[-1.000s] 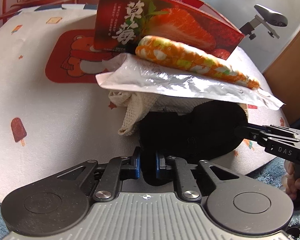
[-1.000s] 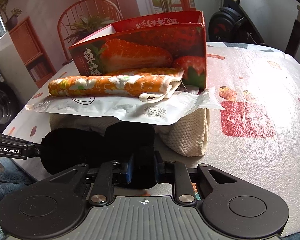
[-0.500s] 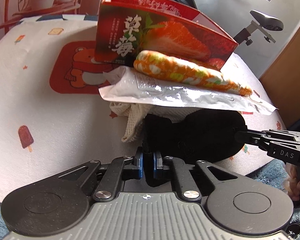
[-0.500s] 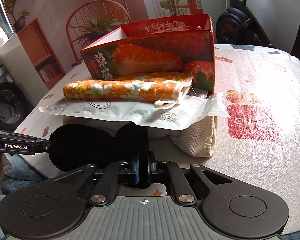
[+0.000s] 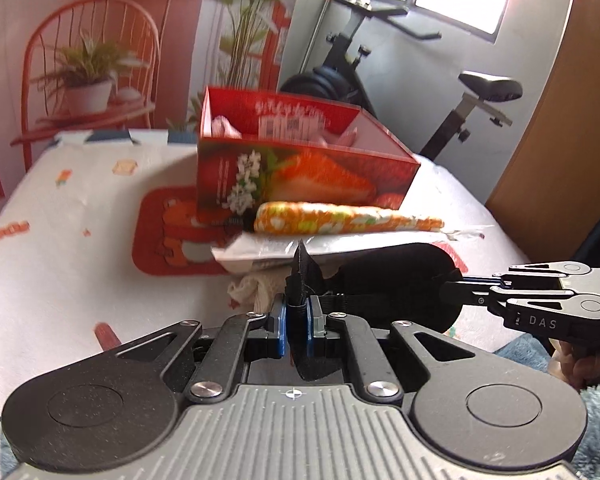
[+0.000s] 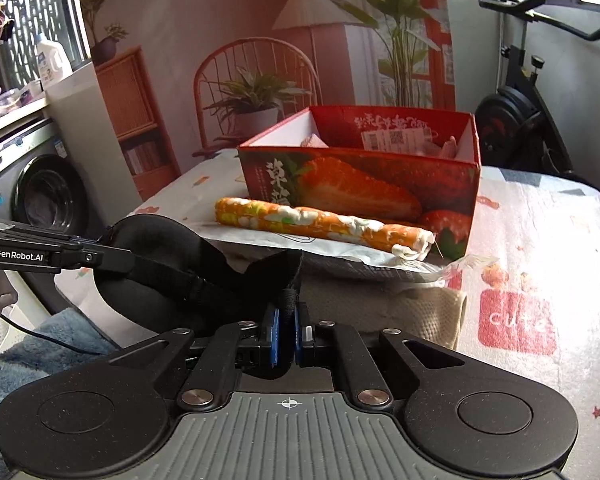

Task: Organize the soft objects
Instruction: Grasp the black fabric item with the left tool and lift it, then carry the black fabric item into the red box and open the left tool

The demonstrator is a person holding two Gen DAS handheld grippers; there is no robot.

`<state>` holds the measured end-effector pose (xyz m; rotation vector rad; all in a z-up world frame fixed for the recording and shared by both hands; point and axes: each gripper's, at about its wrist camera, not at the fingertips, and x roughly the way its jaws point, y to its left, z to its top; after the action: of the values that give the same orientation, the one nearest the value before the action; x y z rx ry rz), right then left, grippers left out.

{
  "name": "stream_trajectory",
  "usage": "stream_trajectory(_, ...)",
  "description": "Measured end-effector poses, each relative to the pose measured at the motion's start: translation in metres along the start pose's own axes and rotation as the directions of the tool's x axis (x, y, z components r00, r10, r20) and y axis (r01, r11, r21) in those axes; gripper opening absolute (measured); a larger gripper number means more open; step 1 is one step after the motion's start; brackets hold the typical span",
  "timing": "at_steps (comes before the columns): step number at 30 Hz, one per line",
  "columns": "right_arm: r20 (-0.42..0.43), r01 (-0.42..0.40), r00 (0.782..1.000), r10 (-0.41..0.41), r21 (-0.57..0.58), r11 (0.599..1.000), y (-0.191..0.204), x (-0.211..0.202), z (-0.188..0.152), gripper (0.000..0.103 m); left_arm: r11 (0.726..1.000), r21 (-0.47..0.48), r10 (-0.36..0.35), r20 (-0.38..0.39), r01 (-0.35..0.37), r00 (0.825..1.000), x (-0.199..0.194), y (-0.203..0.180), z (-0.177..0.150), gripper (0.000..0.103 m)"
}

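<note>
- The black eye mask [image 5: 396, 280] hangs in the air in front of the strawberry box [image 5: 300, 176], stretched between the two grippers and lifted clear of the table [image 5: 60, 216].
- The left gripper [image 5: 296, 322] has its blue pads pressed together on one end of the mask — a fold of black fabric sticks up between them.
- The right gripper [image 6: 286, 330] pinches the other end the same way, jaws closed tight on the dark cloth and strap.
- In the left wrist view the right gripper reaches in from the right edge, its tips at the mask's rounded end; a hand [image 5: 580, 364] holds it from below.
- Just in front of the strawberry box lies a stack: an orange floral pouch [image 6: 320, 226] on top of a white plastic packet [image 6: 340, 256], which rests on a cream knitted cloth [image 6: 420, 312].
- The mask sits nearer the cameras than this stack — whether it touches the packet's edge I cannot tell.
- The strawberry box stands open, with pale items and a label inside.
</note>
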<state>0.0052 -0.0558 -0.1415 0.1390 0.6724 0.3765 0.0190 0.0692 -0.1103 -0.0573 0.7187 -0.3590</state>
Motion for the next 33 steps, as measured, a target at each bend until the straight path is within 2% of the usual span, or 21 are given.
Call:
stream_trajectory(4,0.051,0.002,0.999,-0.001,-0.029,1.0,0.004,-0.01,0.011,0.007,0.999,0.04,0.013,0.082,-0.016,0.997,-0.02,-0.009,0.011,0.01)
stream_trajectory(10,0.14,0.007,0.99,-0.003,-0.032,0.999,0.004,-0.028,0.028,0.007,1.0,0.01,0.019,0.139,-0.02,0.99,-0.027,-0.008,0.025,0.01)
stream_trajectory(17,0.179,0.016,0.984,-0.011,-0.022,1.0,-0.001,-0.03,0.042,0.007,1.0,-0.006,0.014,0.155,-0.014,0.988,-0.021,-0.006,0.04,0.01)
stream_trajectory(24,0.213,0.037,0.976,-0.037,0.007,0.999,-0.014,-0.025,0.062,0.007,1.0,0.022,0.011,0.179,-0.015,0.984,-0.008,-0.011,0.066,0.01)
stream_trajectory(33,0.227,0.066,0.971,-0.077,0.057,0.996,-0.051,0.007,0.134,0.007,0.998,0.065,0.007,0.177,-0.019,0.984,0.034,-0.013,0.134,0.01)
